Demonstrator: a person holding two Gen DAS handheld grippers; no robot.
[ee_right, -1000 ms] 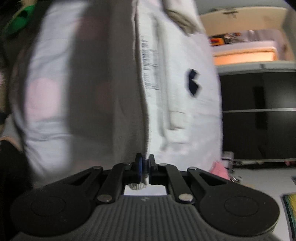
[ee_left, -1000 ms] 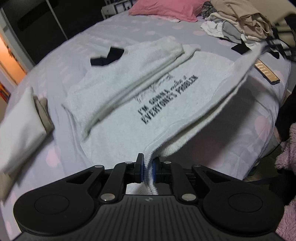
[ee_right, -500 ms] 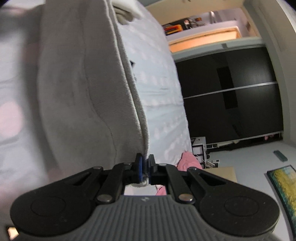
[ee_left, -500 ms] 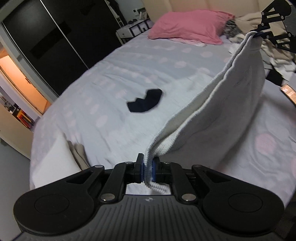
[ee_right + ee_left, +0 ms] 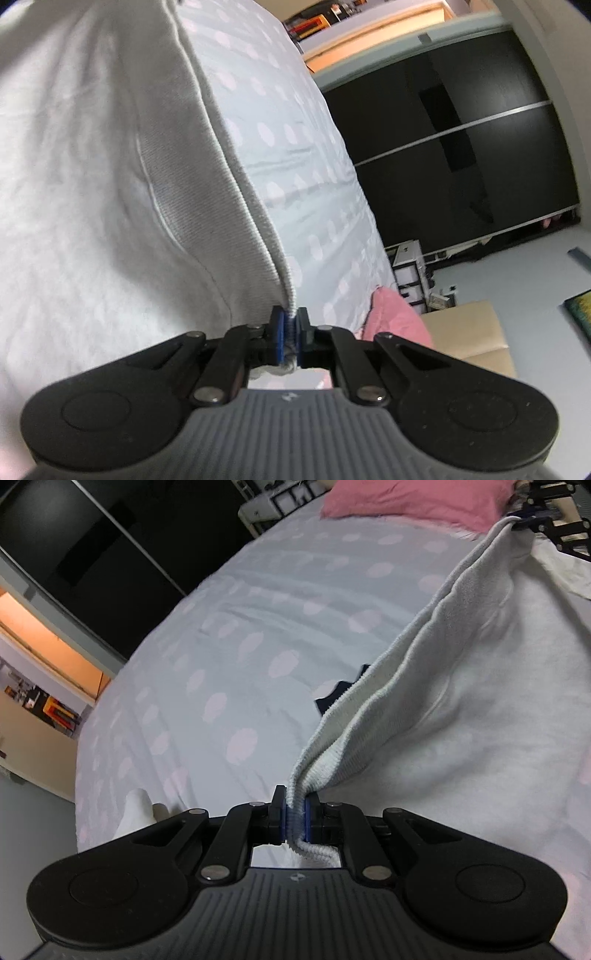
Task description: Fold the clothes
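A pale grey sweatshirt (image 5: pixel 461 709) hangs folded over on itself, stretched between my two grippers above the bed. Its ribbed hem corner is pinched in my left gripper (image 5: pixel 295 814), which is shut on it. In the left wrist view my right gripper (image 5: pixel 528 515) shows at the top right, holding the other hem corner. The right wrist view shows the same sweatshirt (image 5: pixel 110 184) filling the left side, with my right gripper (image 5: pixel 290 332) shut on its ribbed edge. The printed front is hidden.
The bed (image 5: pixel 229 627) has a light sheet with pink dots. A small black item (image 5: pixel 332 698) lies on it, half hidden by the hem. A pink pillow (image 5: pixel 413 498) is at the head. Folded pale clothes (image 5: pixel 136 808) lie left. Dark wardrobe doors (image 5: pixel 461 147) stand beyond the bed.
Both grippers have carried the hem across the sweatshirt toward its far side, folding it over. The printed front, flat and visible a second ago, is now covered. Both stayed shut on the hem.
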